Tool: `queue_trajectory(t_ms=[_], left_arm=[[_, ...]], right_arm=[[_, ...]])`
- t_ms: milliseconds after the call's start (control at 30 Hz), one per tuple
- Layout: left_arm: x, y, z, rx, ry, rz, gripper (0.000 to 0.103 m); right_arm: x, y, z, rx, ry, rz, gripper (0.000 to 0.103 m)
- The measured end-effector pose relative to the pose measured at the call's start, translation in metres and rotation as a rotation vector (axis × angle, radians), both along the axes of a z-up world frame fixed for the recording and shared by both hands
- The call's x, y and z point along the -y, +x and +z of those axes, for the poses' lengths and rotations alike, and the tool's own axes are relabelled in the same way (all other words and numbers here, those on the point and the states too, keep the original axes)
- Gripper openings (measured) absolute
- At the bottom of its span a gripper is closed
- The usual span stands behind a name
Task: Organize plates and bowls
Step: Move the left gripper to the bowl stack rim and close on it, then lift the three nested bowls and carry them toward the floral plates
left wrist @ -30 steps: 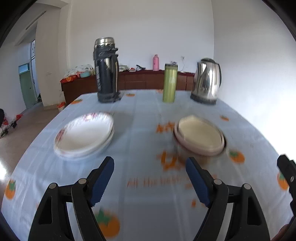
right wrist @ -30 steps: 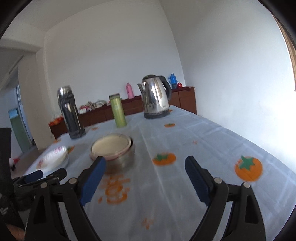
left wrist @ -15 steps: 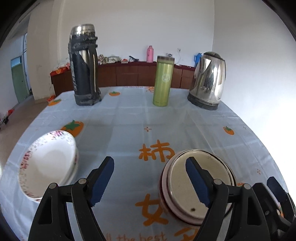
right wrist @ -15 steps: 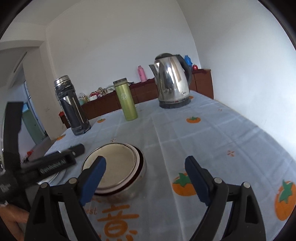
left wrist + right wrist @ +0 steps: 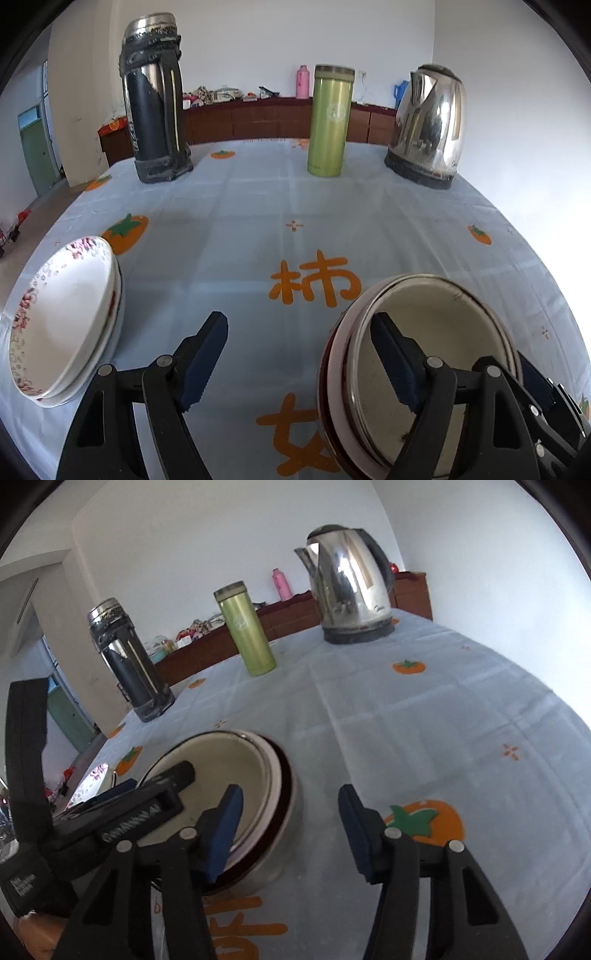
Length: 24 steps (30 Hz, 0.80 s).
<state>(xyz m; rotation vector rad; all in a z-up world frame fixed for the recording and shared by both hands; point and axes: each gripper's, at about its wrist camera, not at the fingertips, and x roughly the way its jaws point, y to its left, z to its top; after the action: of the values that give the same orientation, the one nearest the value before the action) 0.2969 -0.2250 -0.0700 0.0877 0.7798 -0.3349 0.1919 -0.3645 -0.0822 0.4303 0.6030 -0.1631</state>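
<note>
Both claws reach over the stacked bowls near the front right part of the surface. Left claw stands wide, one finger over the bowl's inside, the other over bare cloth, pressing nothing. Right claw has just been narrowing; the bowls' far rim lies between its fingers, unpinched. Stacked plates sit by the left edge, well apart.
</note>
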Motion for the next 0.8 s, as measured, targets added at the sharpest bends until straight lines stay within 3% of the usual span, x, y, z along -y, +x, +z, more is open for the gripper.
queue_trajectory(t_ms=[167, 367, 467, 533, 633, 800], left_arm=[[0.004, 0.004, -0.005, -0.022, -0.014, -0.003, 0.082], [0.003, 0.012, -0.009, -0.079, -0.066, -0.004, 0.080], [0.003, 0.012, -0.012, -0.113, -0.118, -0.024, 0.068], [0.002, 0.012, -0.015, -0.164, -0.219, -0.075, 0.043], [0.003, 0.010, -0.014, -0.179, -0.235, -0.082, 0.043], [0.007, -0.001, -0.008, -0.175, -0.193, -0.087, 0.043]], right_arm=[[-0.001, 0.009, -0.001, 0.004, 0.036, 0.033, 0.037], [0.002, 0.014, -0.003, 0.009, 0.073, 0.026, 0.037], [0.005, 0.015, -0.004, 0.007, 0.099, 0.029, 0.037], [0.007, 0.014, -0.005, 0.007, 0.126, 0.020, 0.036], [0.006, 0.014, -0.004, -0.008, 0.129, 0.012, 0.035], [0.005, 0.005, -0.004, -0.027, 0.151, -0.007, 0.033]])
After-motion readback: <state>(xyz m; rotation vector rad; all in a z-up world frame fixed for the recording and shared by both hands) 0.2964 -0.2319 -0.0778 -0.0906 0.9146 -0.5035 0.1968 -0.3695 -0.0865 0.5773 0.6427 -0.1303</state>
